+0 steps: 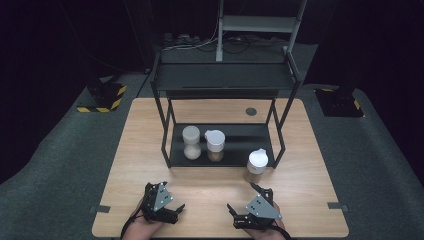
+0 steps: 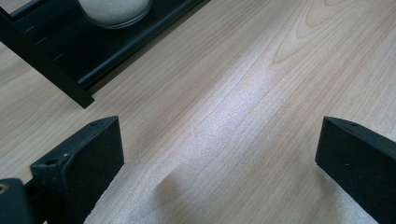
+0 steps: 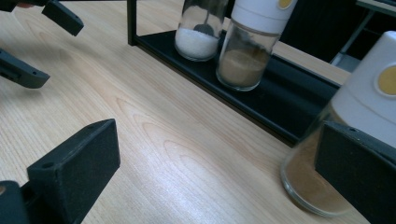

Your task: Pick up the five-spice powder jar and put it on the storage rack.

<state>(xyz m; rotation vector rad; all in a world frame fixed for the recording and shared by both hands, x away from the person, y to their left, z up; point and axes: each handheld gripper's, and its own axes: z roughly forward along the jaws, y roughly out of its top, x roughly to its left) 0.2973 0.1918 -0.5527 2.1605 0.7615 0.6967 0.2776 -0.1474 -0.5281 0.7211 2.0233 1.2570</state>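
Three glass jars are in view. One with white grains (image 1: pixel 191 142) (image 3: pixel 198 32) (image 2: pixel 114 9) and one with brown grains and a white lid (image 1: pixel 215 145) (image 3: pixel 243 60) stand on the bottom shelf of a black rack (image 1: pixel 250 132) (image 3: pixel 280 102) (image 2: pixel 65 42). A third white-lidded brown-filled jar (image 1: pixel 257 165) (image 3: pixel 369 107) stands on the table just outside the rack's front right leg. My right gripper (image 1: pixel 243 197) (image 3: pixel 217 163) is open, its right jaw in front of that jar. My left gripper (image 1: pixel 165 196) (image 2: pixel 219 154) (image 3: pixel 42 44) is open over bare wood near the front edge.
The wooden table (image 1: pixel 140 150) holds the two-tier rack, whose upper shelf (image 1: pixel 222 77) overhangs the jars. A round grommet (image 1: pixel 251 111) sits behind the rack. Dark carpet surrounds the table, with a metal stand (image 1: pixel 257 25) beyond it.
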